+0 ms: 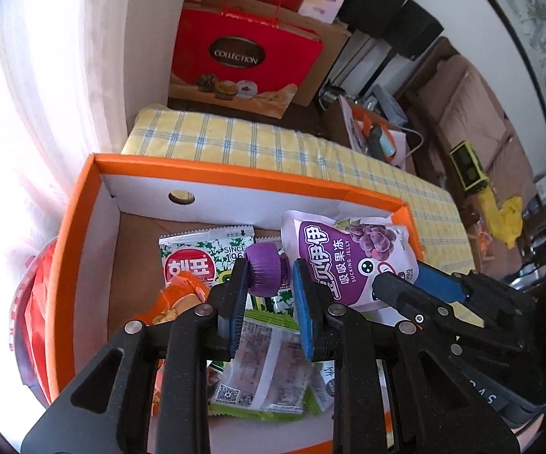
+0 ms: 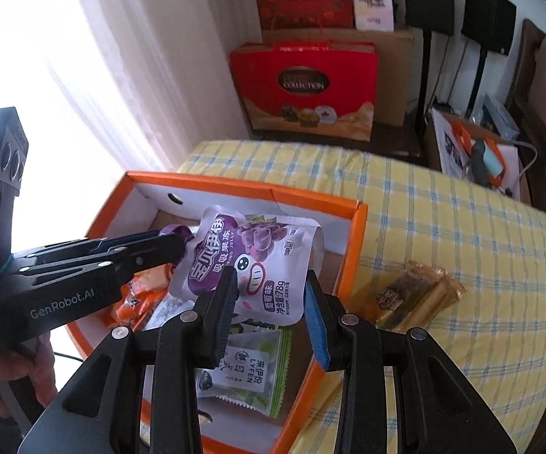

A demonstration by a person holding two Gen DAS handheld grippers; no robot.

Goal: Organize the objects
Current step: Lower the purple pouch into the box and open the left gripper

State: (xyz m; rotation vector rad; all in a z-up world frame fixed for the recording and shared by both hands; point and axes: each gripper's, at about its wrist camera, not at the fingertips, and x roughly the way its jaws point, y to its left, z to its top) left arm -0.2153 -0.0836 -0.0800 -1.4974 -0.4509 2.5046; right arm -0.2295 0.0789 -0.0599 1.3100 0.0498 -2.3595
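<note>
Both tools hold one purple grape jelly pouch (image 1: pixel 352 253) over the orange box (image 1: pixel 83 204): the left tool (image 1: pixel 269 276) is clamped on its purple cap (image 1: pixel 263 270), and the right tool (image 2: pixel 269 287) pinches the pouch's lower body between its pads. The pouch hangs tilted above the box's right half, clear of the packets below. Inside lie a green-and-white seaweed packet (image 1: pixel 212 253), an orange snack packet (image 1: pixel 178 299) and a green-edged packet (image 2: pixel 250 370). The box sits on a desk with a yellow checked cloth (image 2: pixel 443 227), where a gold-wrapped snack (image 2: pixel 413 295) lies just beside the box's right wall.
</note>
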